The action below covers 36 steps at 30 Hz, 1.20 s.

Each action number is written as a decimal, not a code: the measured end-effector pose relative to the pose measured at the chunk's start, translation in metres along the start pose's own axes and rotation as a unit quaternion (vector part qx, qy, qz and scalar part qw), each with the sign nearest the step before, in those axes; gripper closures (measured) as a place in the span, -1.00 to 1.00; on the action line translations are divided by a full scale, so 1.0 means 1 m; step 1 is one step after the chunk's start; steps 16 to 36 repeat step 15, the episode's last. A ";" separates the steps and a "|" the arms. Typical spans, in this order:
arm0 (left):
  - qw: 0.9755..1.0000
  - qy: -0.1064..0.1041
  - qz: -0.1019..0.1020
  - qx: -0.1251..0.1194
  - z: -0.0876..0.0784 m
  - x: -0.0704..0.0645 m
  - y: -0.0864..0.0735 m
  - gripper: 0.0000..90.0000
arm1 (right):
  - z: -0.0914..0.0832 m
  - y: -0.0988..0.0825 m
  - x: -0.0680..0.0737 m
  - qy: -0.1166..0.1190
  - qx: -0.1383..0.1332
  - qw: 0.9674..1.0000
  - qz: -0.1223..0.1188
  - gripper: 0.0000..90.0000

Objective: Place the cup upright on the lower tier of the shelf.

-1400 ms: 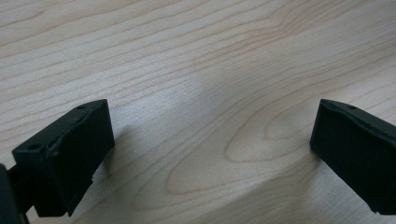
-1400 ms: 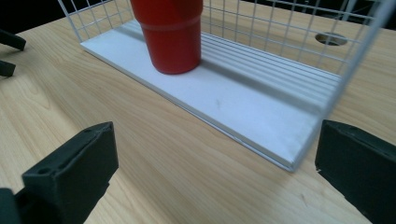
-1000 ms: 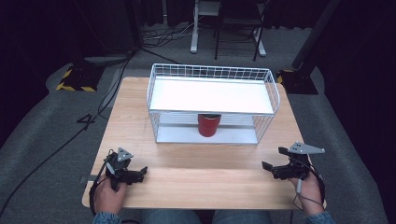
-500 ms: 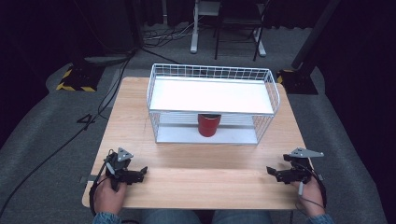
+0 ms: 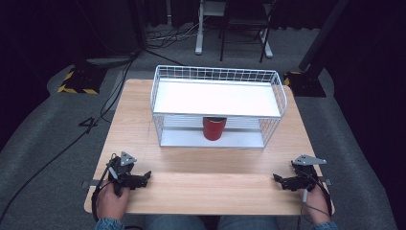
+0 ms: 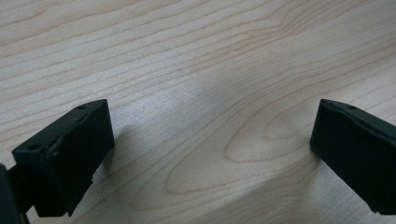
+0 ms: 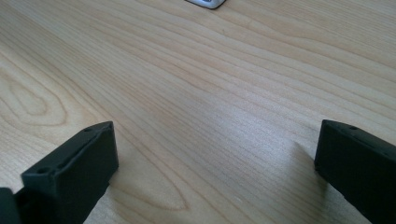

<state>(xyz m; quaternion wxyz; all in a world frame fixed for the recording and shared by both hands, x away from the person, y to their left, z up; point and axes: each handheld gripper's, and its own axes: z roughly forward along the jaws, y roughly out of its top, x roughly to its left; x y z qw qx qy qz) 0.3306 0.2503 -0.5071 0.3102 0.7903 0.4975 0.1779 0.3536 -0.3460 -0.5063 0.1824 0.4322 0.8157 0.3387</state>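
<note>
High view showed both claws, left (image 5: 143,178) and right (image 5: 280,181), wide open, empty; reaching the cup (image 5: 214,128) risked snagging the rack (image 5: 218,74).

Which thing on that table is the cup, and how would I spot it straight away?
Start at the wooden table and find the white wire rack standing at its far middle. Look under the rack's white upper shelf, on the lower level, near the front. The cup stands there upright, and it is the one red thing on the table.
</note>
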 end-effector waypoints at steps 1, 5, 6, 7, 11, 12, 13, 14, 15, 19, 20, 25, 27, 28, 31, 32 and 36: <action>1.000 0.000 0.000 0.000 0.000 0.000 0.000 -1.00 | 0.000 0.000 0.000 0.000 0.000 1.000 0.000 -1.00; 1.000 0.000 0.001 0.000 0.000 0.000 0.000 -1.00 | -0.002 -0.002 0.002 -0.004 -0.003 1.000 0.001 -0.99; 1.000 0.000 0.000 0.000 0.000 0.000 0.000 -1.00 | -0.002 -0.003 0.002 -0.002 -0.003 1.000 -0.002 -0.99; 1.000 0.000 0.000 0.000 0.000 0.000 0.000 -1.00 | -0.002 -0.003 0.002 -0.002 -0.003 1.000 -0.002 -0.99; 1.000 0.000 0.001 0.000 0.000 0.000 0.000 -1.00 | -0.003 -0.003 0.004 0.015 -0.003 1.000 -0.018 -0.99; 1.000 0.000 0.000 0.000 0.000 0.000 0.000 -1.00 | -0.003 -0.004 0.005 0.020 -0.003 1.000 -0.023 -0.99; 1.000 0.000 -0.001 0.000 0.000 0.000 0.000 -1.00 | -0.003 -0.004 0.005 0.024 -0.003 0.999 -0.028 -0.99; 1.000 0.000 0.001 0.000 0.000 0.000 0.000 -1.00 | -0.003 -0.004 0.006 0.030 -0.003 0.999 -0.033 -0.99; 1.000 0.000 0.001 0.000 0.000 0.000 0.000 -1.00 | -0.003 -0.004 0.006 0.030 -0.003 0.999 -0.033 -0.99; 1.000 0.000 0.001 0.000 0.000 0.000 0.000 -1.00 | -0.003 -0.004 0.006 0.030 -0.003 0.999 -0.033 -0.99; 1.000 0.000 0.001 0.000 0.000 0.000 0.000 -1.00 | -0.003 -0.004 0.006 0.030 -0.003 0.999 -0.033 -0.99; 1.000 0.000 0.001 0.000 0.000 0.000 0.000 -1.00 | -0.003 -0.004 0.006 0.030 -0.003 0.999 -0.033 -0.99; 1.000 0.000 0.001 0.000 0.000 0.000 0.000 -1.00 | -0.003 -0.004 0.006 0.030 -0.003 0.999 -0.033 -0.99; 1.000 0.000 0.001 0.000 0.000 0.000 0.000 -1.00 | -0.003 -0.004 0.006 0.030 -0.003 0.999 -0.033 -0.99; 1.000 0.000 0.001 0.000 0.000 0.000 0.000 -1.00 | -0.003 -0.004 0.006 0.030 -0.003 0.999 -0.033 -0.99; 1.000 0.000 0.001 0.000 0.000 0.000 0.000 -1.00 | -0.003 -0.004 0.006 0.030 -0.003 0.999 -0.033 -0.99; 1.000 0.000 0.001 0.000 0.000 0.000 0.000 -1.00 | -0.003 -0.004 0.006 0.030 -0.003 0.999 -0.033 -0.99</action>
